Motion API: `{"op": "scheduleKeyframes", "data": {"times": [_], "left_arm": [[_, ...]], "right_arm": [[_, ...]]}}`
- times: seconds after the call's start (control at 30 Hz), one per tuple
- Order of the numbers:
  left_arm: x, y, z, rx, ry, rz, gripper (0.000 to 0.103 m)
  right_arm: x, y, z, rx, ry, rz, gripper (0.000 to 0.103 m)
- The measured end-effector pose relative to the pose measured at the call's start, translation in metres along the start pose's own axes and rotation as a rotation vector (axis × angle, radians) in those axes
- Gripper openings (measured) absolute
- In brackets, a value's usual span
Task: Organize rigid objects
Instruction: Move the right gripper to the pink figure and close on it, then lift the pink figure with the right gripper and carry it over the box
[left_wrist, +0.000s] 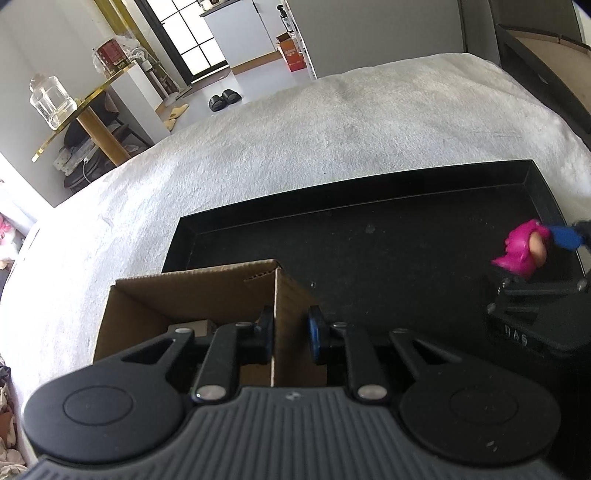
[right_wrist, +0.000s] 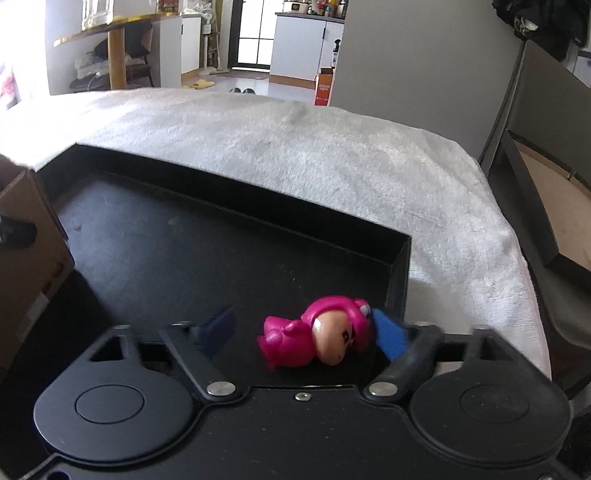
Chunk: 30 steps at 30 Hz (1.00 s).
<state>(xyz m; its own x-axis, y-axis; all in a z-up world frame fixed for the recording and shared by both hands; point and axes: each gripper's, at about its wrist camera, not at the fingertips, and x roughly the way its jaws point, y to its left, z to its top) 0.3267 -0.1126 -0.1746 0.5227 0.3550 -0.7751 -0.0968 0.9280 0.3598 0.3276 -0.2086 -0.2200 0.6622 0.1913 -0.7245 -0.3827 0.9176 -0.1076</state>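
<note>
The pink toy figure (right_wrist: 317, 334) lies on its side in the black tray (right_wrist: 400, 266), between the right claw (right_wrist: 306, 332)'s spread fingers, head touching the right blue pad. The left claw (left_wrist: 291, 334) straddles the cardboard box (left_wrist: 192, 291) wall, fingers apart.

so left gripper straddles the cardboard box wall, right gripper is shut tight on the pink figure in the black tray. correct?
Not quite. In the right wrist view the right gripper is open: the pink figure lies between the fingers, touching at most one. The left gripper does straddle the cardboard box wall, over the black tray.

Pink toy figure (right_wrist: 314, 334) on its side, cardboard box (left_wrist: 207, 295) open-topped, upright
</note>
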Motion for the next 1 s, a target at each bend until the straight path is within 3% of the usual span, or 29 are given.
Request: {"op": "scheduleKeyframes", "data": {"times": [0.43,0.57,0.6,0.67,0.73,1.0], "left_arm": [[-0.016,-0.003,-0.008,0.055,0.033,-0.005,0.022],[-0.029,0.004,-0.013,0.039,0.048,-0.04,0.024],[-0.032,0.007,-0.013,0.034,0.047,-0.047,0.026],[-0.038,0.011,-0.015,0.022,0.044,-0.049,0.043],[-0.046,0.017,-0.018,0.013,0.03,-0.049,0.051],[-0.065,0.045,-0.029,-0.03,0.0,-0.058,0.063]], "right_arm": [[-0.036,0.019,0.001,-0.061,-0.032,0.035,0.064],[-0.047,0.025,0.001,-0.065,-0.027,0.046,0.064],[-0.051,0.026,0.002,-0.061,-0.029,0.048,0.064],[-0.058,0.026,0.004,-0.05,-0.033,0.049,0.064],[-0.067,0.025,0.005,-0.022,-0.033,0.05,0.064],[-0.097,0.039,0.01,0.016,-0.04,0.058,0.064]]}}
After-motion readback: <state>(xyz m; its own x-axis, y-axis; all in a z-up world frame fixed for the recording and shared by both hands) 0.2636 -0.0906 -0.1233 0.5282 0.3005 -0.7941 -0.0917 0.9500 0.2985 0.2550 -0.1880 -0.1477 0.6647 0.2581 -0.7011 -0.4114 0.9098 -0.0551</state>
